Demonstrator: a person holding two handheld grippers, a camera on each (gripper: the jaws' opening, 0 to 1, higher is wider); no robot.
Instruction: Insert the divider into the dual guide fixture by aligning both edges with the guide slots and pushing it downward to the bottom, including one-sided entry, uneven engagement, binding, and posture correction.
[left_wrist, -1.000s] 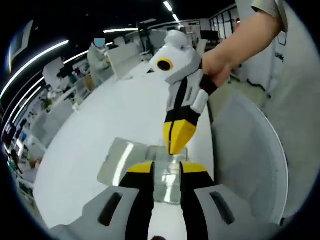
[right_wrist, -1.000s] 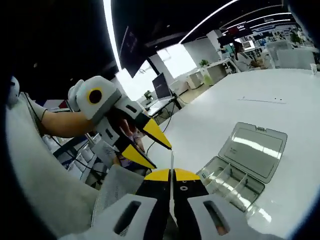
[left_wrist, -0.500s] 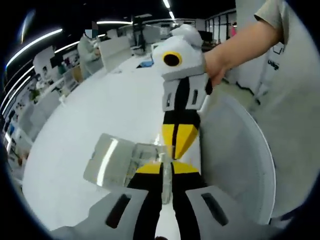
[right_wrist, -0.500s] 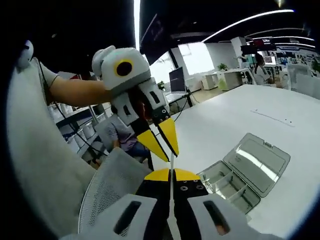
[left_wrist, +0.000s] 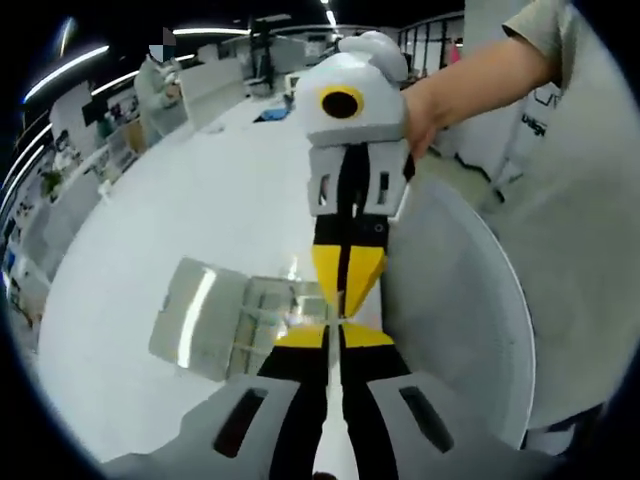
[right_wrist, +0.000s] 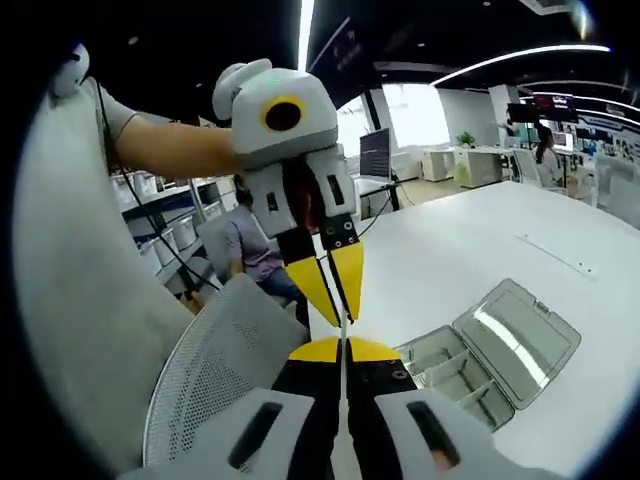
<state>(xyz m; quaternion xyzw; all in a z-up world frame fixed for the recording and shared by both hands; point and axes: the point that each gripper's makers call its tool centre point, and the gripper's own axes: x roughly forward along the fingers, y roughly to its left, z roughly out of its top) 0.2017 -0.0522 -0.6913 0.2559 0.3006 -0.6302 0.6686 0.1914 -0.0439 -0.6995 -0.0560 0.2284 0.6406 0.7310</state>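
Note:
A thin clear divider (right_wrist: 344, 328) stands edge-on in the air between the two grippers, which meet tip to tip. My right gripper (right_wrist: 343, 348) is shut on its near edge. The left gripper (right_wrist: 343, 312) comes down from above with its yellow fingers closed onto the far edge. In the left gripper view my left gripper (left_wrist: 335, 335) is shut with the thin plate in its jaws, and the right gripper (left_wrist: 343, 305) points down at it. The clear compartment box (right_wrist: 450, 370) lies below on the white table (right_wrist: 470, 260), lid (right_wrist: 515, 340) folded open; the box (left_wrist: 270, 305) sits just left of the jaws.
A grey mesh chair back (left_wrist: 450, 300) stands beside the table edge, under the grippers (right_wrist: 215, 370). A person (right_wrist: 245, 255) sits behind it. Desks, monitors and other people fill the far side of the office.
My left gripper's jaws have closed from open onto the divider. The two grippers have drawn into line, tip to tip, and both views have swung round.

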